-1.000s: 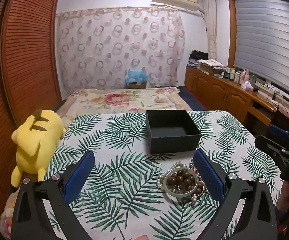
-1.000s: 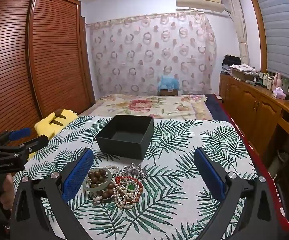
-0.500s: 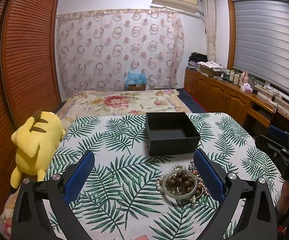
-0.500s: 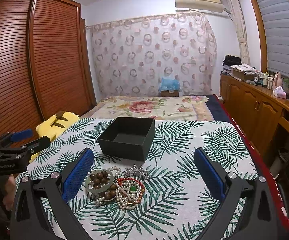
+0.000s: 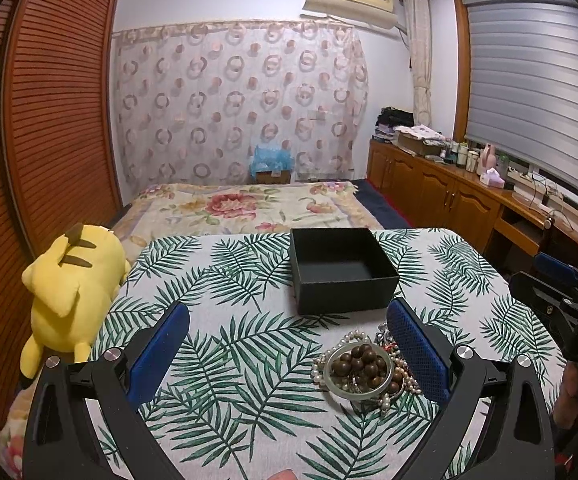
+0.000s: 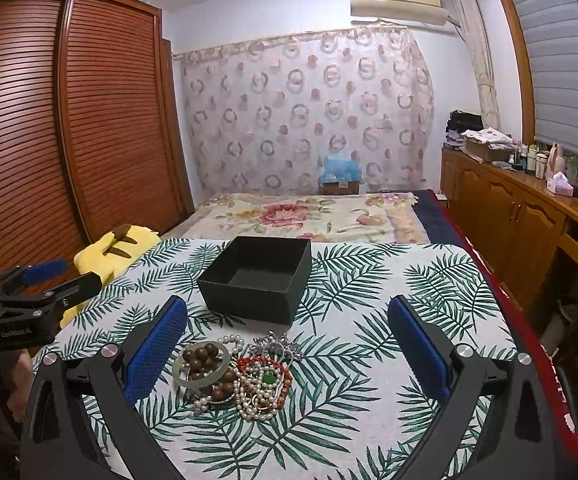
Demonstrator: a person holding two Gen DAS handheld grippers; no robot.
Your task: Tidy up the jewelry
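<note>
Little has changed over the last second: both the left gripper [image 5: 287,344] and right gripper [image 6: 287,344] are held wide open, jewelry pile [image 6: 233,376] untouched, box [image 6: 259,278] empty.

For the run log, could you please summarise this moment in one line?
left gripper: open | right gripper: open | jewelry pile: on tablecloth | black box: empty

A matte black square box [image 6: 257,280] sits on a white tablecloth with green palm-leaf print [image 6: 389,300], a yellow plush toy [image 5: 71,292] at nine o'clock.
</note>
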